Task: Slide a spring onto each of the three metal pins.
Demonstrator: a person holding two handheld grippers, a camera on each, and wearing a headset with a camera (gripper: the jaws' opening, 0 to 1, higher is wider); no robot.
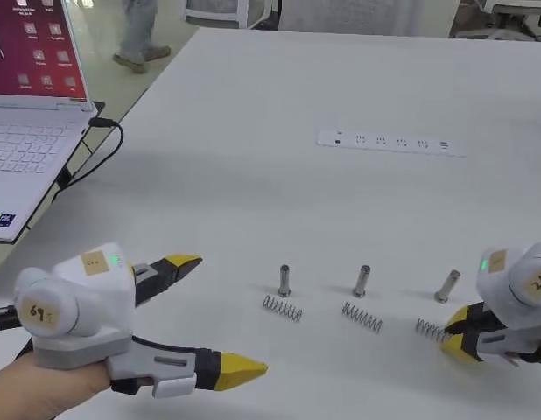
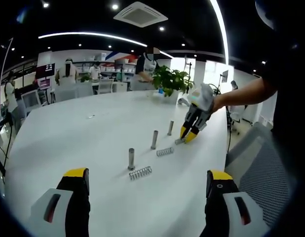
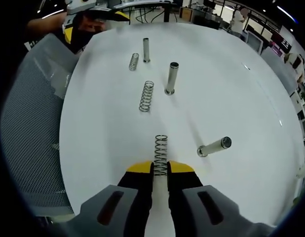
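Observation:
Three short metal pins [image 1: 284,280] [image 1: 362,280] [image 1: 446,286] stand in a row on the white table, each with a spring lying in front of it. The left spring [image 1: 282,308] and middle spring [image 1: 361,317] lie free. My right gripper [image 1: 454,337] is shut on the near end of the right spring [image 3: 161,145], which still lies flat on the table beside the right pin [image 3: 214,146]. My left gripper [image 1: 214,315] hovers open and empty left of the row; its yellow-tipped jaws stand wide apart, facing the left pin [image 2: 131,159].
An open laptop [image 1: 25,114] with a black cable [image 1: 100,157] sits at the table's left edge. A white power strip [image 1: 391,142] lies beyond the pins. A mesh chair [image 3: 39,123] stands at the table's near edge. People stand in the room behind.

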